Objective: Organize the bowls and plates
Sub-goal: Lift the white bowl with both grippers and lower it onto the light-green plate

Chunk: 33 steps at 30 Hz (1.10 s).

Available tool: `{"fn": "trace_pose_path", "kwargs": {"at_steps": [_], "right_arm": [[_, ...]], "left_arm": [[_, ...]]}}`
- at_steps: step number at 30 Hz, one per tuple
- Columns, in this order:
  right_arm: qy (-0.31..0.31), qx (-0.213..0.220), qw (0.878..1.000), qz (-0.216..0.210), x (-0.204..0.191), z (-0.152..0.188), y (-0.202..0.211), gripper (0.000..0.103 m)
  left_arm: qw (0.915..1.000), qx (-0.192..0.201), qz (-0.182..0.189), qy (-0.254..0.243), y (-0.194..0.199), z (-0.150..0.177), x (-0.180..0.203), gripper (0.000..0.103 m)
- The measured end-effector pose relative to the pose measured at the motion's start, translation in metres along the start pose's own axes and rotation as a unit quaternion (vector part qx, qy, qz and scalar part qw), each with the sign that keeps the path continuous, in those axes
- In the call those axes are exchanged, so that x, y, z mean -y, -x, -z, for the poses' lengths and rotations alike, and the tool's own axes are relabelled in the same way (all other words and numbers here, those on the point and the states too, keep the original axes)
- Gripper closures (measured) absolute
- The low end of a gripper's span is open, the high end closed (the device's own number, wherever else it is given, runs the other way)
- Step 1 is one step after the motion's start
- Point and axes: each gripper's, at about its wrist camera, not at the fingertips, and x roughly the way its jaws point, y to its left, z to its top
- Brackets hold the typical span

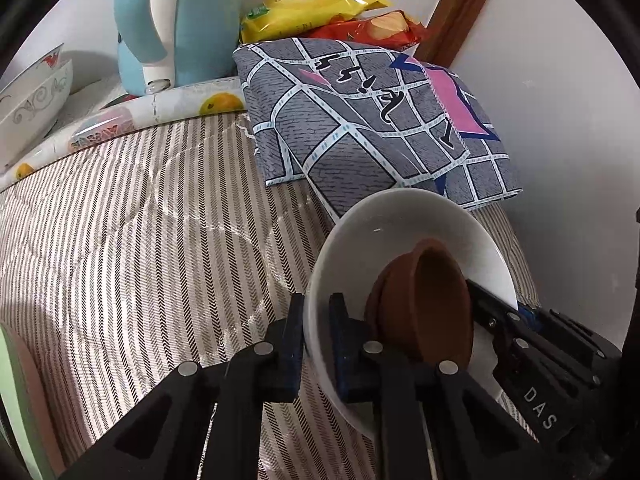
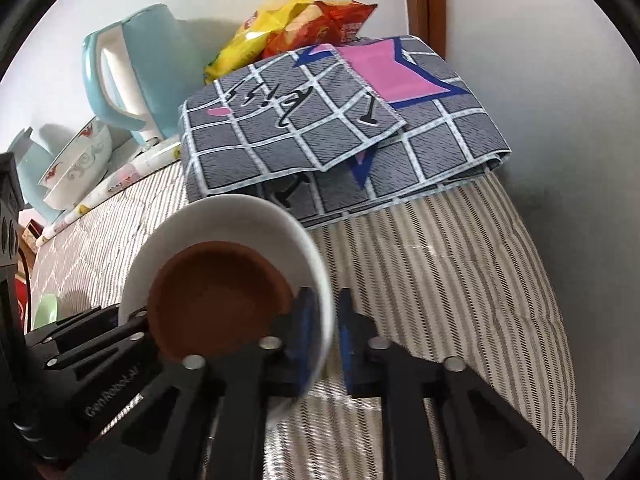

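White bowl [image 1: 400, 232] is pinched at opposite rims by your left claw [image 1: 316, 344] and right claw [image 2: 326, 344]. Brown bowl [image 2: 220, 296] sits loose inside. Tilt further and it could slide out.

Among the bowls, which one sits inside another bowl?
The small brown bowl: it lies inside the plain white bowl held between both grippers. The patterned bowls stand apart beside the blue kettle.

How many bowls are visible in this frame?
3, maybe 4: a white bowl held by both hand-held grippers, a brown bowl inside it, and a patterned bowl beside the kettle, apparently nested in another.
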Motion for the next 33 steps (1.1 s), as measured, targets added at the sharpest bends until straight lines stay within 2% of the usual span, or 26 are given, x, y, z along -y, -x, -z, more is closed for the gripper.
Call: {"fn": "trace_pose_path", "kwargs": {"at_steps": [22,33], "right_arm": [[-0.028,0.009,1.000,-0.004,-0.002,0.029,0.027,0.095],[-0.029,0.025,0.999,-0.011,-0.016,0.038,0.060,0.095]], "left_arm": [[1.0000,0.008,0.001,0.004,0.029,0.025,-0.005,0.093],[0.9994,0.033,-0.002,0.007,0.070,0.035,-0.012,0.093]]}}
